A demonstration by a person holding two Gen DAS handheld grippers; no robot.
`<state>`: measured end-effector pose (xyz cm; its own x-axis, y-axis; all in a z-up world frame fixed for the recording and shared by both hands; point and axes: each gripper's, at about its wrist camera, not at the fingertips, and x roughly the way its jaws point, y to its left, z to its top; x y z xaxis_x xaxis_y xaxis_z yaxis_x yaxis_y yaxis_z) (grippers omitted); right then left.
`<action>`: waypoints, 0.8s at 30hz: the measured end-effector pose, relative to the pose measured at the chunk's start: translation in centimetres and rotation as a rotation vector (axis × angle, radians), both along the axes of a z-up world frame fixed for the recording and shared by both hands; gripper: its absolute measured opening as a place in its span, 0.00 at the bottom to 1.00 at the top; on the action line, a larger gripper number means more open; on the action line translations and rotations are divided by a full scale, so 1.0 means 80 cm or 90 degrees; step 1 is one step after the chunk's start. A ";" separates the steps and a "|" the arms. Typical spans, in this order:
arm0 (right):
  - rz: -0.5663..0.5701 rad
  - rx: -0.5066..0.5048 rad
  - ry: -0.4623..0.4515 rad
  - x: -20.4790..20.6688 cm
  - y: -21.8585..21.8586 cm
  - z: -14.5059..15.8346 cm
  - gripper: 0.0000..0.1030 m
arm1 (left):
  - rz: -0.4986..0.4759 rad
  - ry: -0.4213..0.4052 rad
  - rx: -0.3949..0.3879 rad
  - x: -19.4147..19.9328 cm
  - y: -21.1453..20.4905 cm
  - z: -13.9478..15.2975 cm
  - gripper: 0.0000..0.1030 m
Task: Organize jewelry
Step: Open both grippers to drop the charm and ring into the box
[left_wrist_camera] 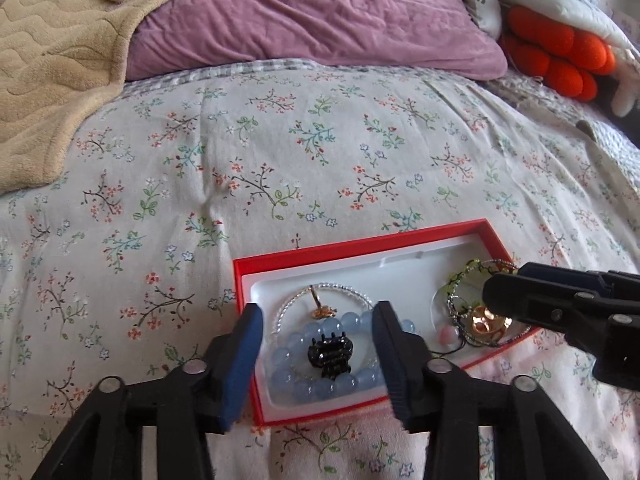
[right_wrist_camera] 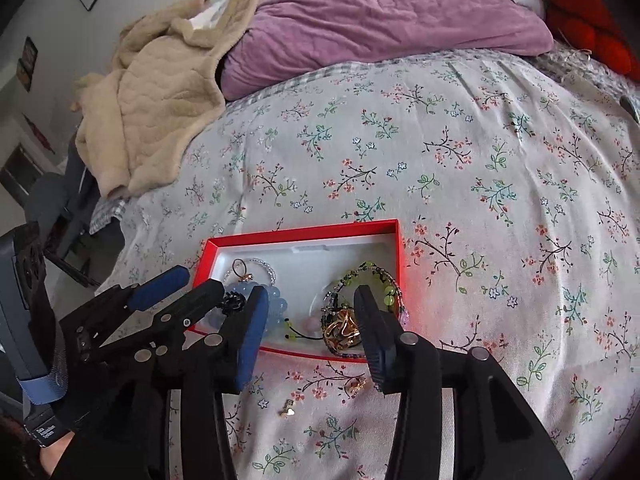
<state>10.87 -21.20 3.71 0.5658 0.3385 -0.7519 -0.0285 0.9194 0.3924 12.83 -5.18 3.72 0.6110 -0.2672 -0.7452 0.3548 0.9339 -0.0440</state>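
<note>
Between the spread fingers of the left gripper (left_wrist_camera: 318,354), a black claw clip (left_wrist_camera: 329,354) lies on a ring of pale blue beads (left_wrist_camera: 298,362), inside a red box (left_wrist_camera: 360,244) with a white liner. The fingers stand wide and hold nothing. The right gripper (right_wrist_camera: 312,330) is wide too, empty, poised over the box's other end, where a gold ornament (right_wrist_camera: 342,330) sits tangled with a green beaded bracelet (right_wrist_camera: 378,276). A clear beaded bracelet (left_wrist_camera: 320,294) curves behind the blue beads. Just outside the box, near the right gripper, two small gold pieces (right_wrist_camera: 320,400) lie on the floral bedspread (left_wrist_camera: 280,152). Farther back lie a purple pillow (left_wrist_camera: 312,16) and a beige blanket (left_wrist_camera: 52,60).
</note>
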 end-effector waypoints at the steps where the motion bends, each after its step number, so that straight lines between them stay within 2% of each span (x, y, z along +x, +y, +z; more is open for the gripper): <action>1: 0.000 -0.003 -0.003 -0.003 -0.001 0.003 0.49 | 0.000 -0.002 0.001 -0.003 0.002 0.002 0.56; 5: -0.007 -0.012 -0.012 -0.018 -0.005 0.015 0.64 | 0.007 -0.002 0.001 -0.016 0.011 0.009 0.75; 11: -0.015 -0.034 -0.018 -0.038 -0.009 0.030 0.75 | 0.021 0.008 0.007 -0.039 0.019 0.013 0.90; 13: -0.015 -0.048 -0.019 -0.047 -0.009 0.032 0.82 | 0.021 0.011 0.011 -0.047 0.020 0.014 0.94; 16: -0.012 -0.072 -0.009 -0.058 -0.008 0.029 0.87 | 0.015 0.028 0.013 -0.060 0.021 0.012 0.98; 24: -0.016 -0.124 0.024 -0.084 -0.018 0.017 0.88 | 0.006 0.060 0.054 -0.087 0.025 -0.003 0.99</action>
